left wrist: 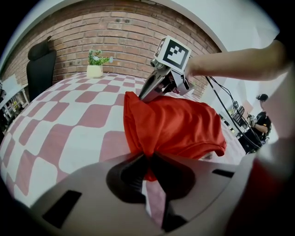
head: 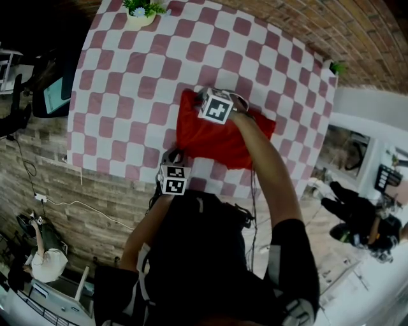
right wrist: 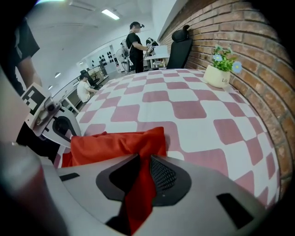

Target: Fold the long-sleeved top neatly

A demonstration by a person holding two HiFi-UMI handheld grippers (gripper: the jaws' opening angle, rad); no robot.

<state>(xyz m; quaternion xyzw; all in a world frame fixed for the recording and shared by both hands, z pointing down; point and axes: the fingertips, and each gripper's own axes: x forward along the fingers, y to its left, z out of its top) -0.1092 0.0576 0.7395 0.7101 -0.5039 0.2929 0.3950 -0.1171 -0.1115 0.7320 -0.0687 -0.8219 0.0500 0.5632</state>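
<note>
A red long-sleeved top [head: 217,143] lies bunched on the red-and-white checked table [head: 121,95]. My left gripper [head: 174,159] is at the top's near left corner. In the left gripper view its jaws [left wrist: 148,159] are shut on a pinch of the red fabric [left wrist: 175,124]. My right gripper [head: 199,103] reaches over to the top's far left corner. In the right gripper view it [right wrist: 144,162] is shut on a fold of the cloth [right wrist: 115,143], which runs down between the jaws. Each gripper shows in the other's view, the right gripper [left wrist: 152,87] and the left gripper [right wrist: 48,122].
A potted plant [head: 141,13] stands at the table's far edge by the brick wall. A black chair [left wrist: 39,64] is beyond the table's left end. People [right wrist: 136,44] stand and sit at benches in the room behind. Cables hang near the table's right edge [left wrist: 226,106].
</note>
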